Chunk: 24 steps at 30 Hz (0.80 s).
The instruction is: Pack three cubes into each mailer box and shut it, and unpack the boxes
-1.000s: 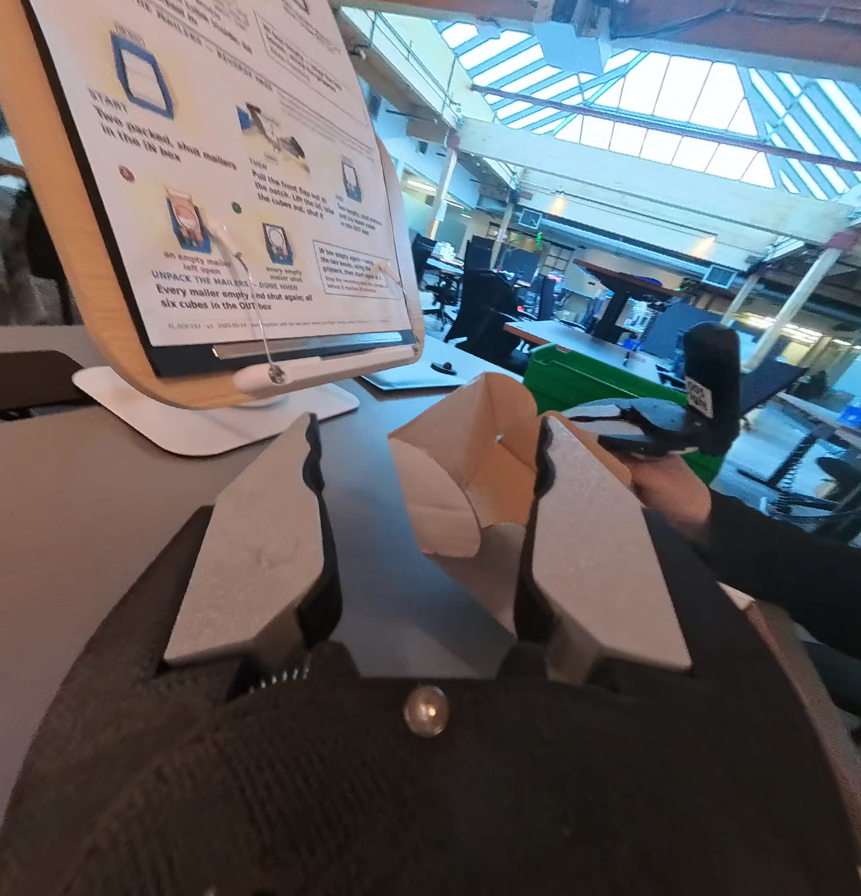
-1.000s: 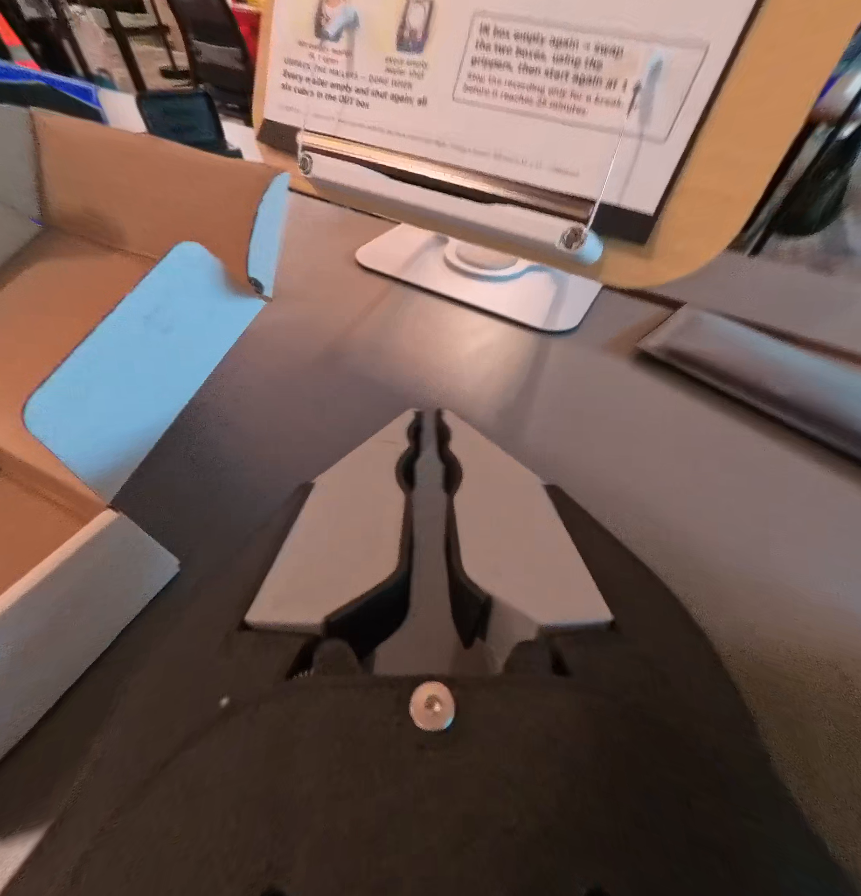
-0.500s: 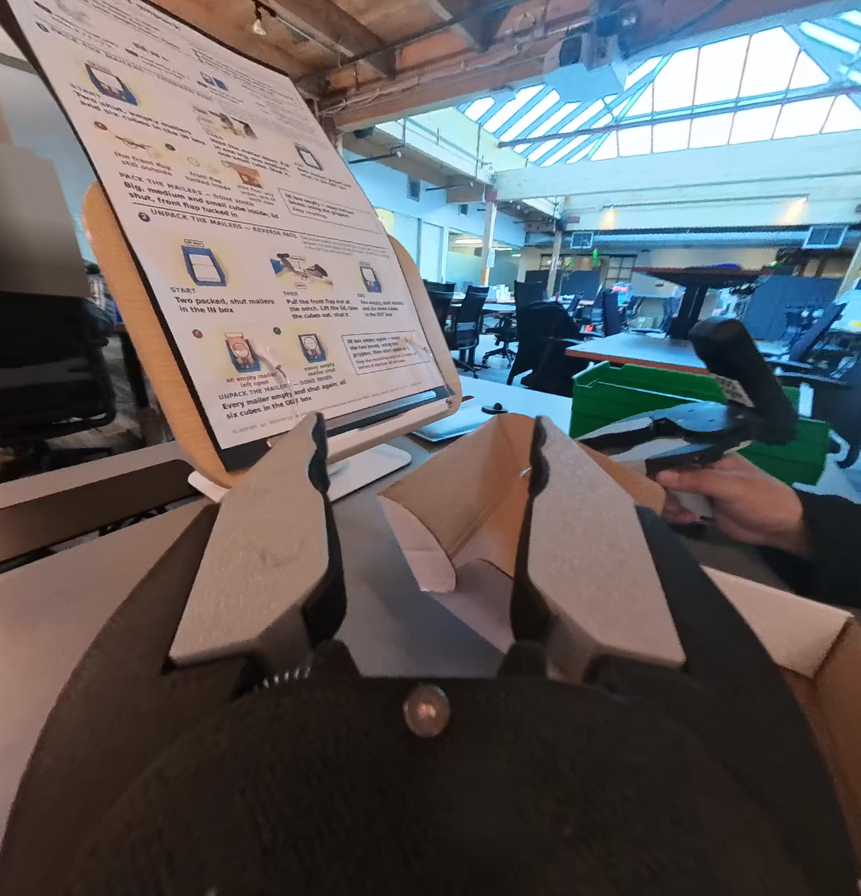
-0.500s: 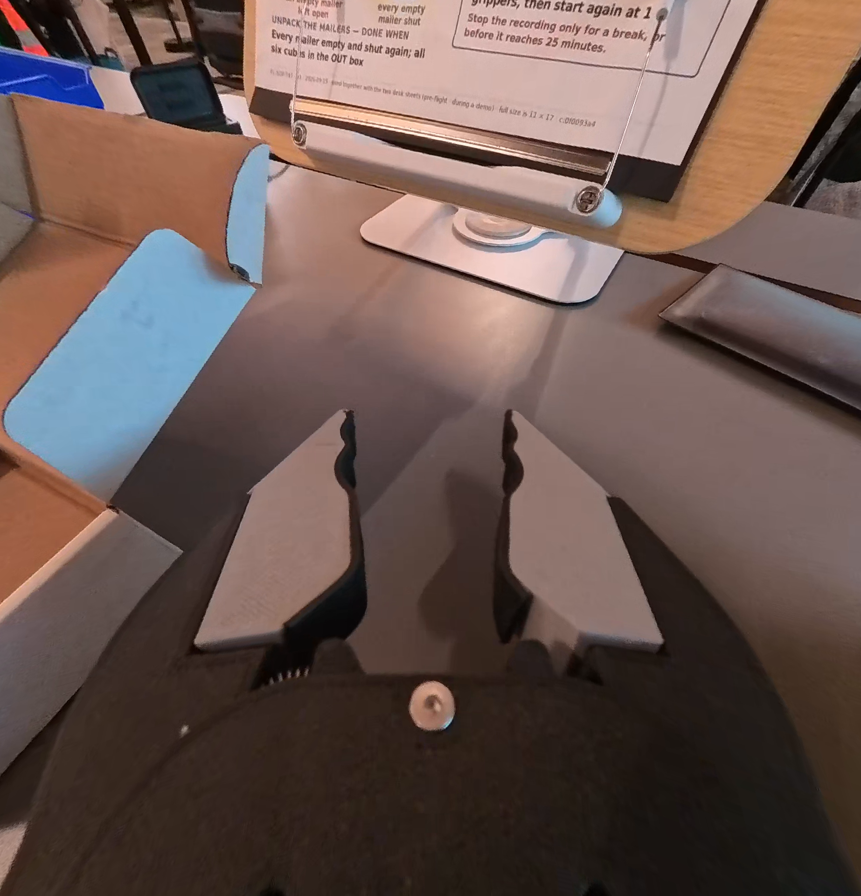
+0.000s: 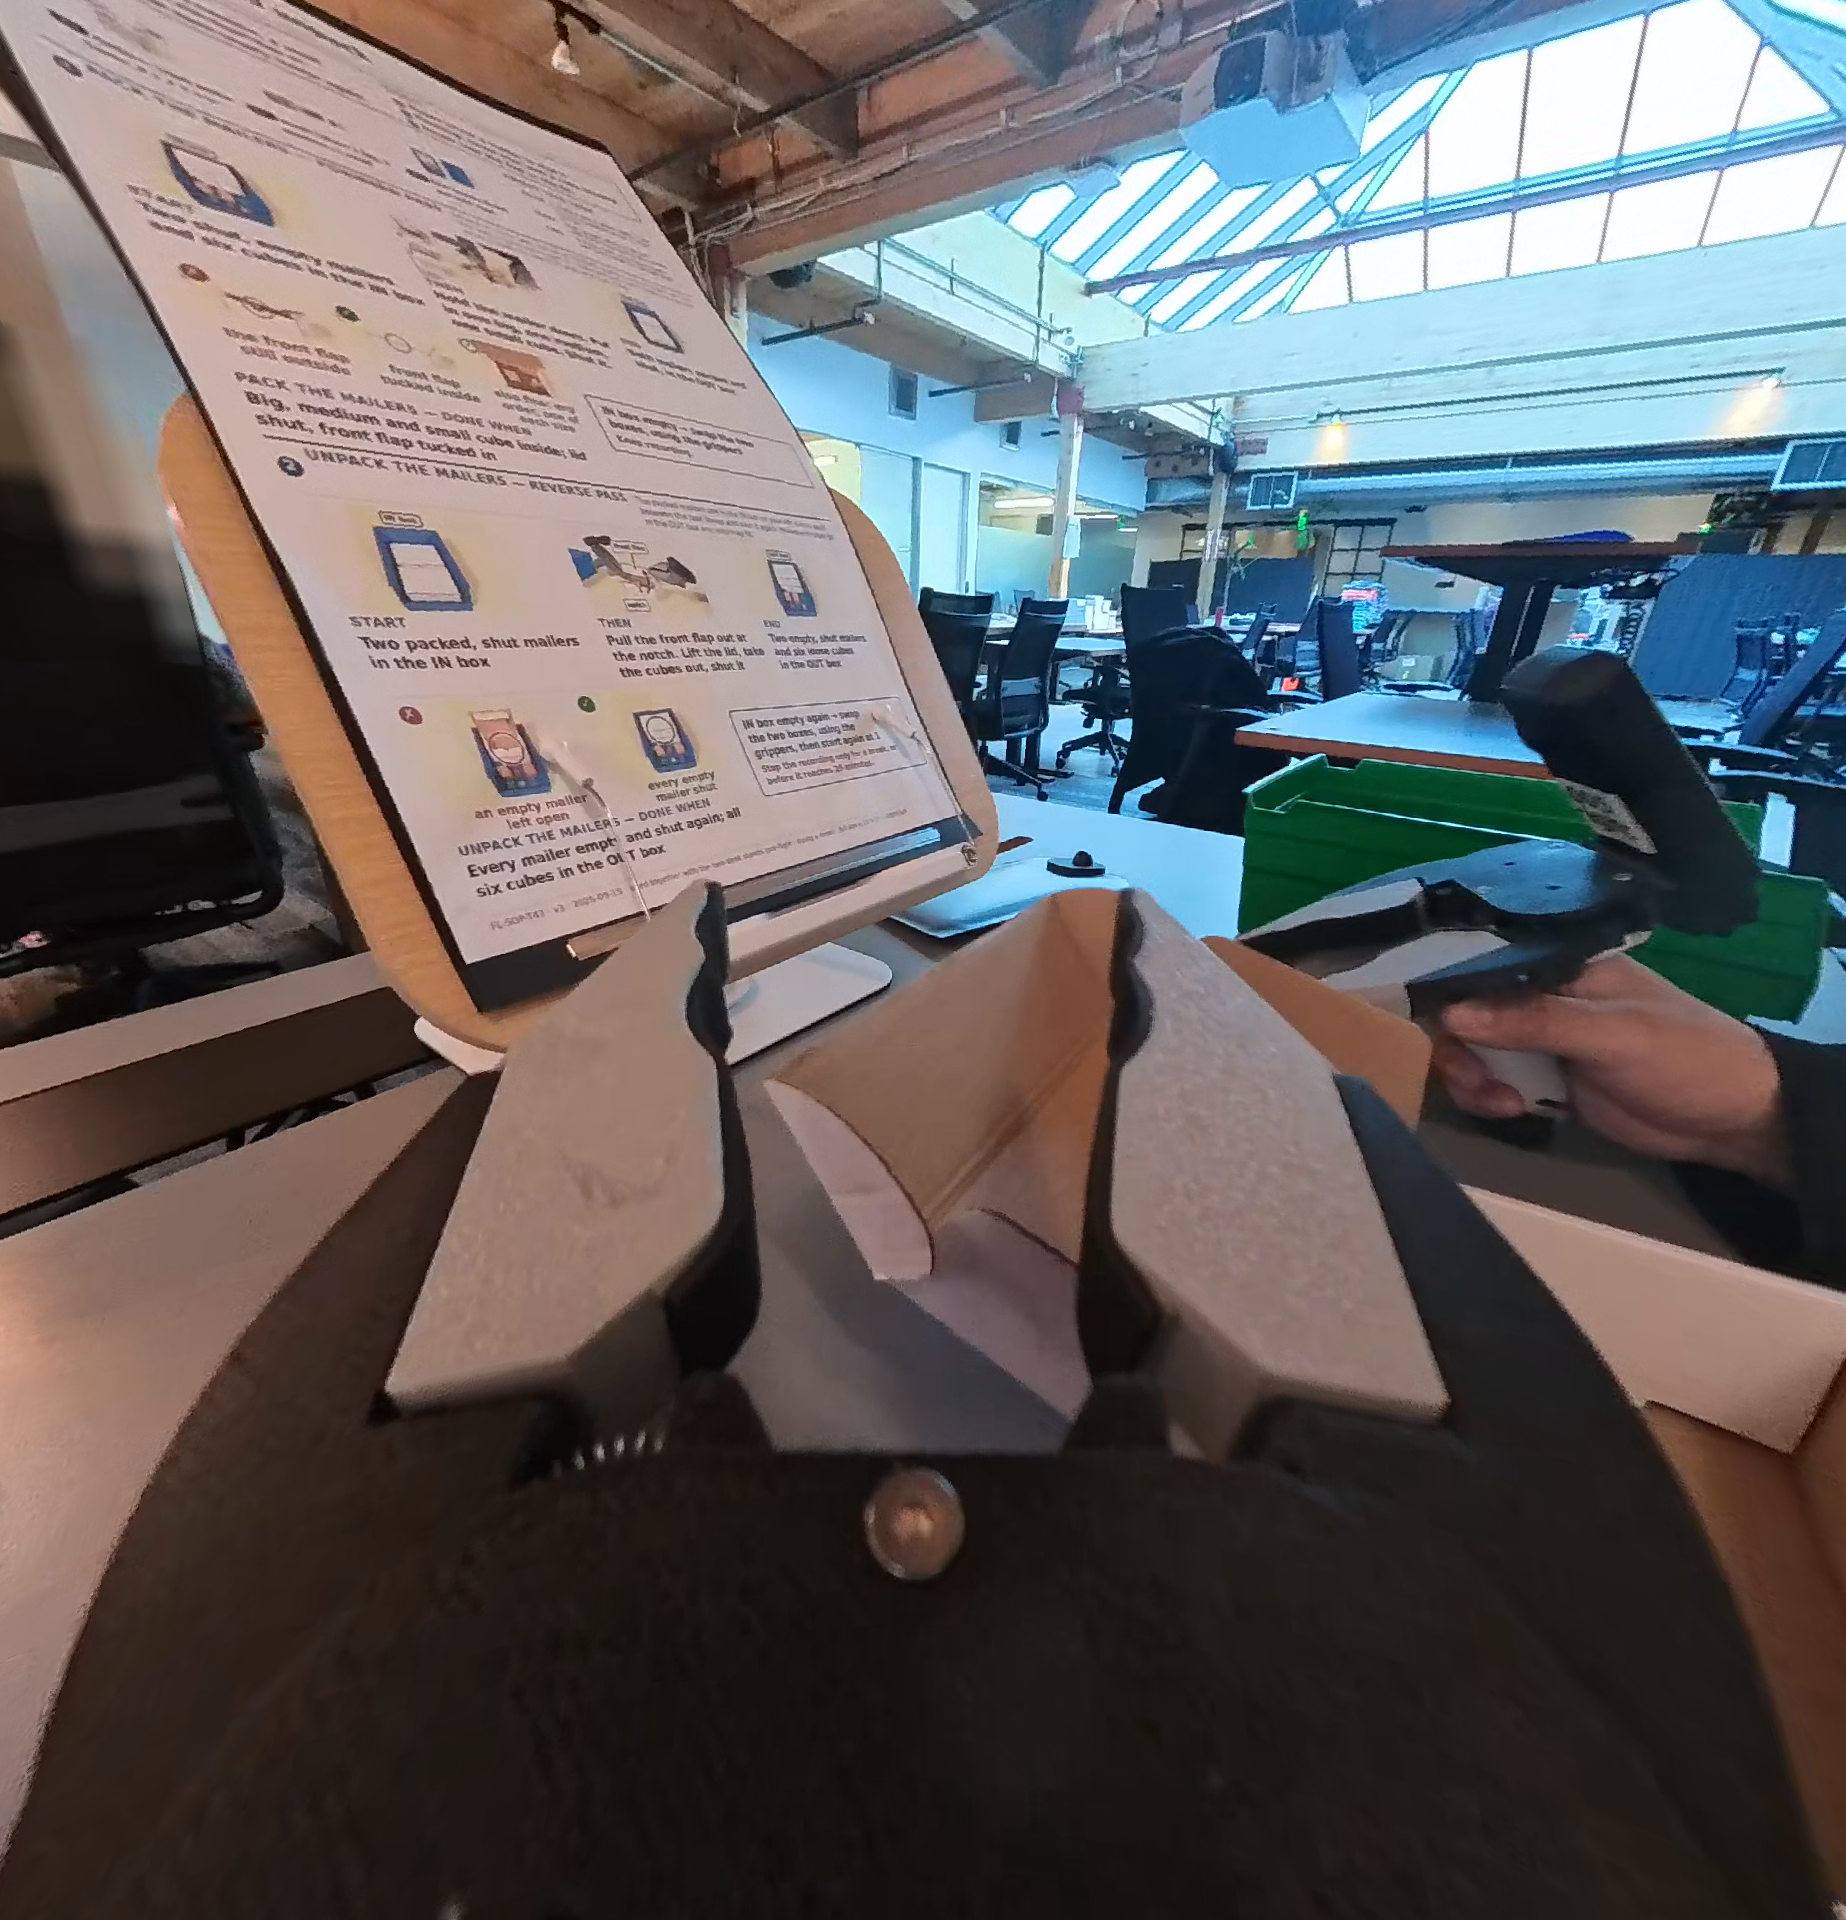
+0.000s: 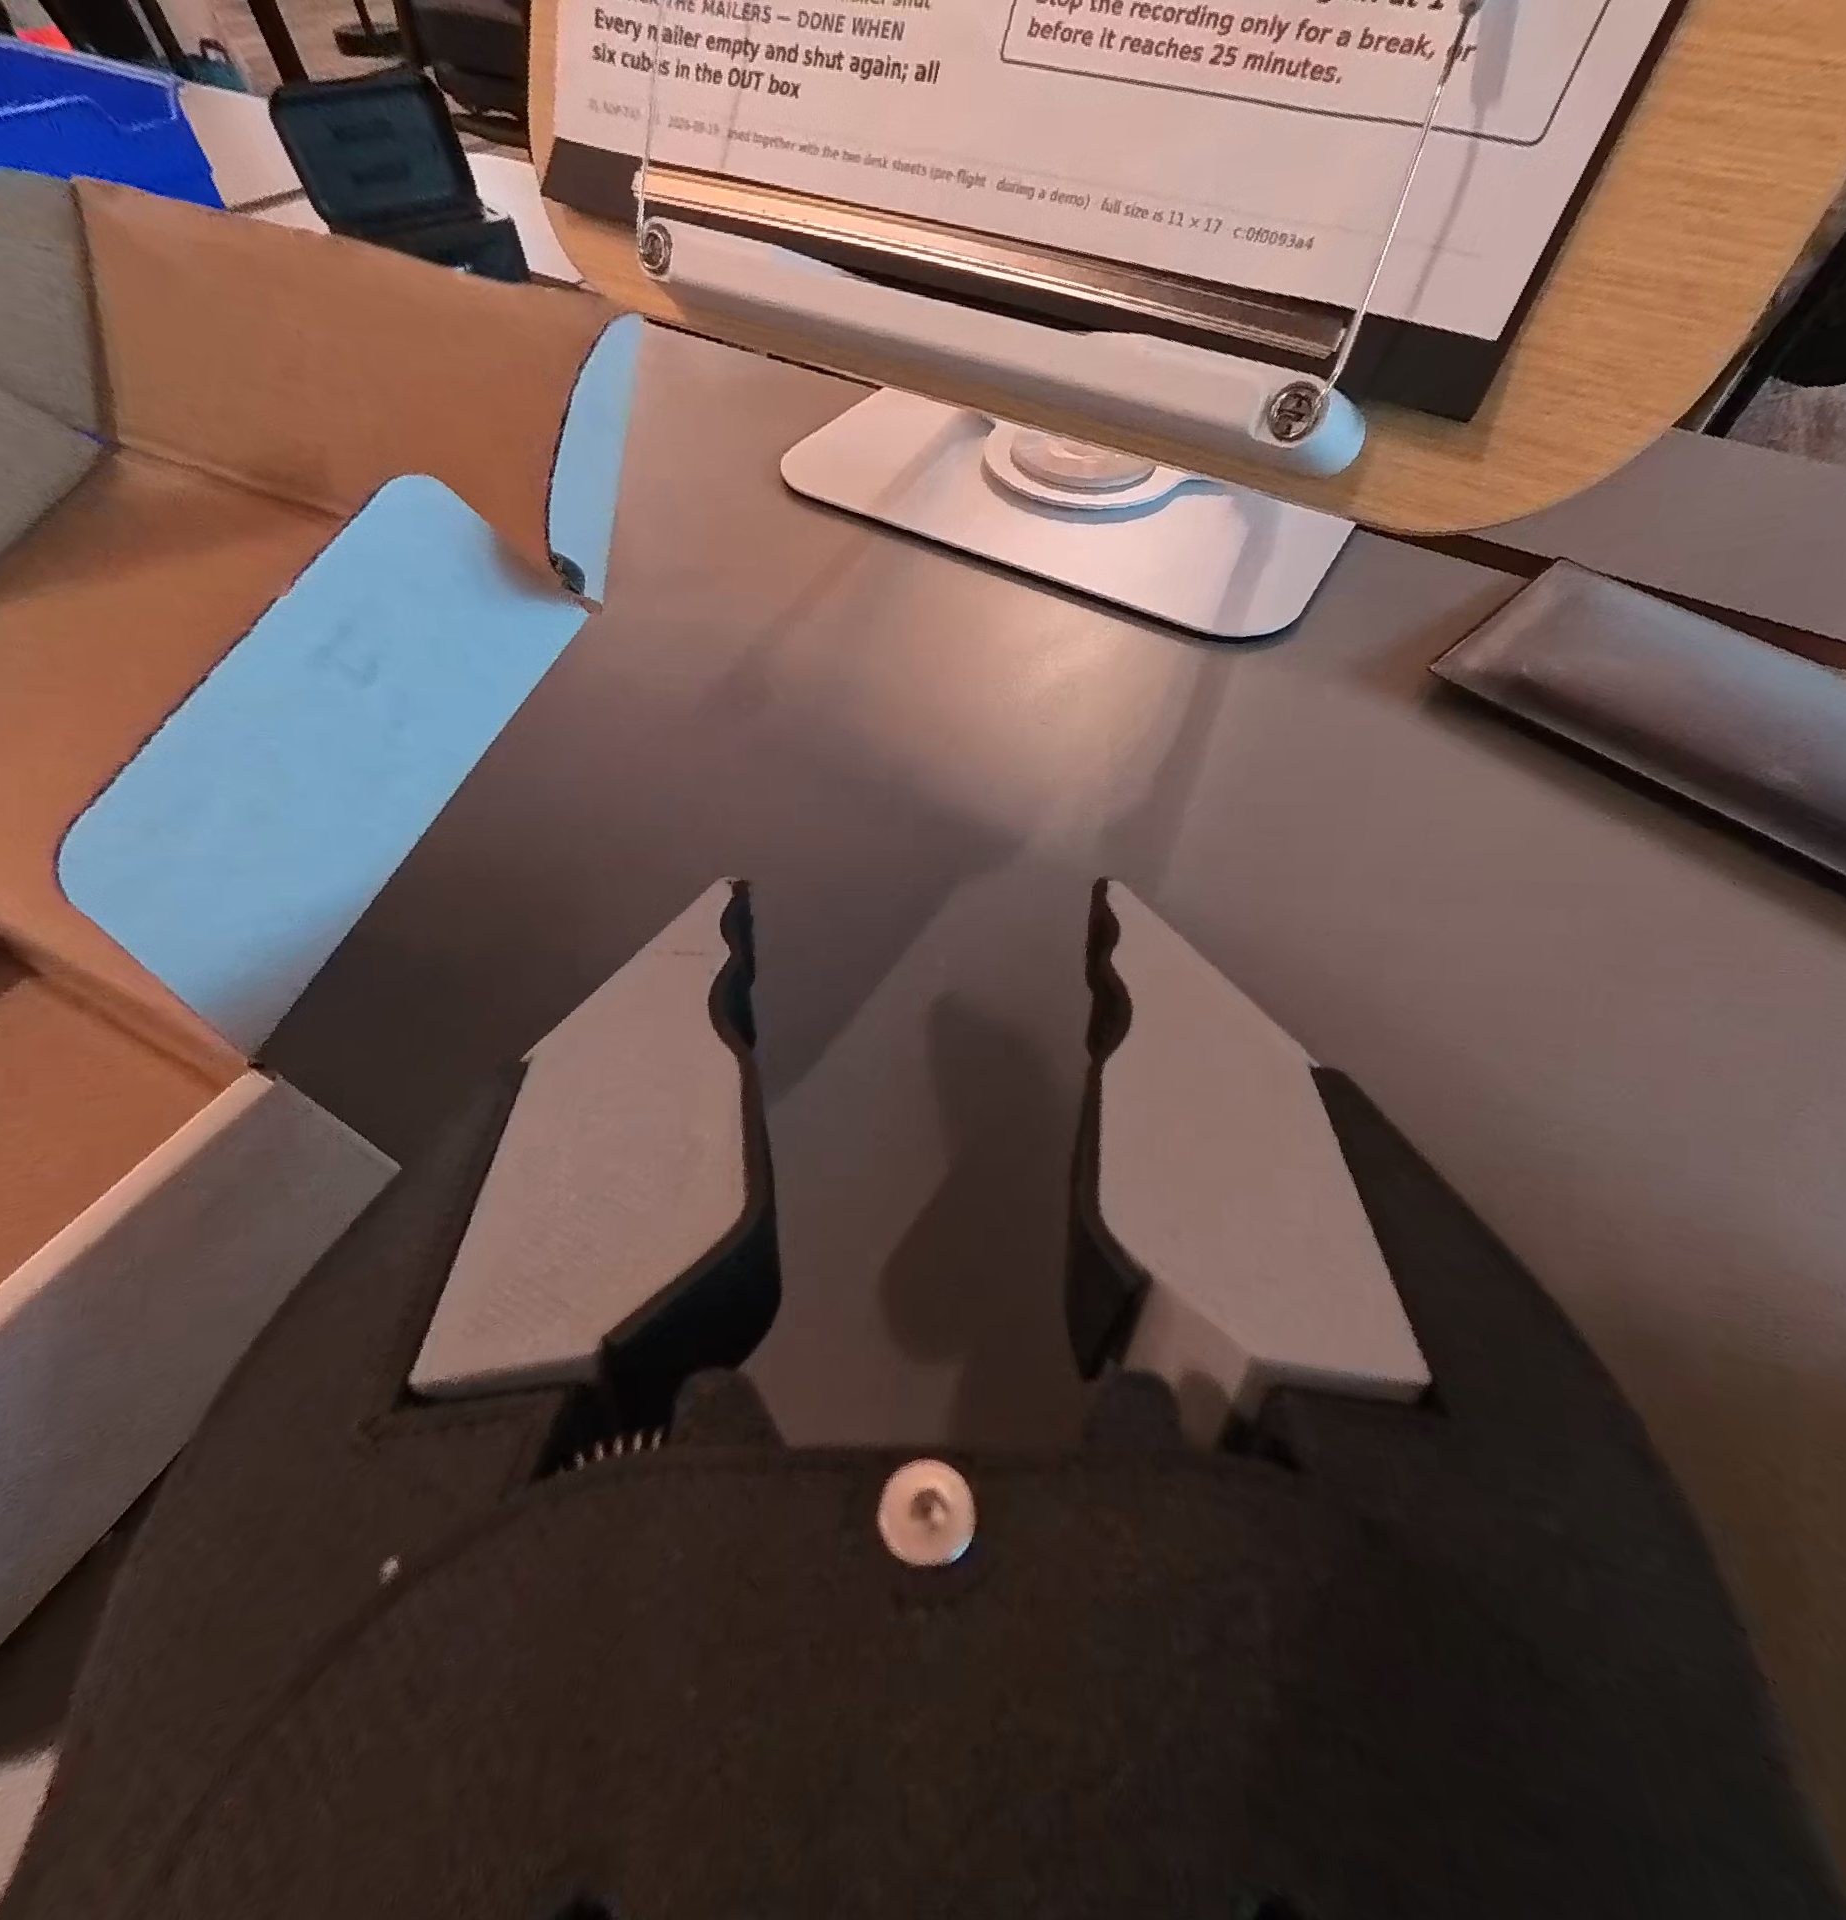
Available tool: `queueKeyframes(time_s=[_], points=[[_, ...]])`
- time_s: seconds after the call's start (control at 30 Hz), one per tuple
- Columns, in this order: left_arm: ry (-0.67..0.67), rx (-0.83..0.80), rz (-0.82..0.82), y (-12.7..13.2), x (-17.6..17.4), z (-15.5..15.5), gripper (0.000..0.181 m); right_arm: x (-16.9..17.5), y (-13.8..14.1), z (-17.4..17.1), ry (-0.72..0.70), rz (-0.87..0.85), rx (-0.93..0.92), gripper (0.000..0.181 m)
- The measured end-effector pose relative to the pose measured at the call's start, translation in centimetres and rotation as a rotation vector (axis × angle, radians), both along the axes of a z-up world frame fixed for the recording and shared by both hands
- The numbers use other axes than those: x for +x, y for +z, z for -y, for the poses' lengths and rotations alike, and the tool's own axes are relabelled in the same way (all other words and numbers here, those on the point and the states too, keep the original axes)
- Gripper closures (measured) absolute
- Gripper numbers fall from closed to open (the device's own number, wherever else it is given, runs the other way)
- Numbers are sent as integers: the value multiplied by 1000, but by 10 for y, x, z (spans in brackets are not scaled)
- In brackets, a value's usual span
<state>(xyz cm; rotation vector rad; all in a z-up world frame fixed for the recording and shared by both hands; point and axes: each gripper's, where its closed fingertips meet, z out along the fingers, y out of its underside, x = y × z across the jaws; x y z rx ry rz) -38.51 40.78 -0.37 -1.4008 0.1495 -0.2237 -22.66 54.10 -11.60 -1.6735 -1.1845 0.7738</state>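
Left wrist view: left gripper [image 5: 914, 956] fingers apart, as before; one open mailer box [image 5: 1002, 1081] just behind them, in front of instruction stand [image 5: 545, 582].
Right wrist view: right gripper [image 6: 917, 902] fingers apart, wider than earlier, over bare table [image 6: 1314, 883]; mailer box left of stand.
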Motion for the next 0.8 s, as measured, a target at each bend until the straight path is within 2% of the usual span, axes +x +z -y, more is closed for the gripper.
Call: queueKeyframes(time_s=[0.8], points=[[-3, -51, 65, -10, -8, -6, 112, -4, 5, 14, 59, -35, -10, 118]])
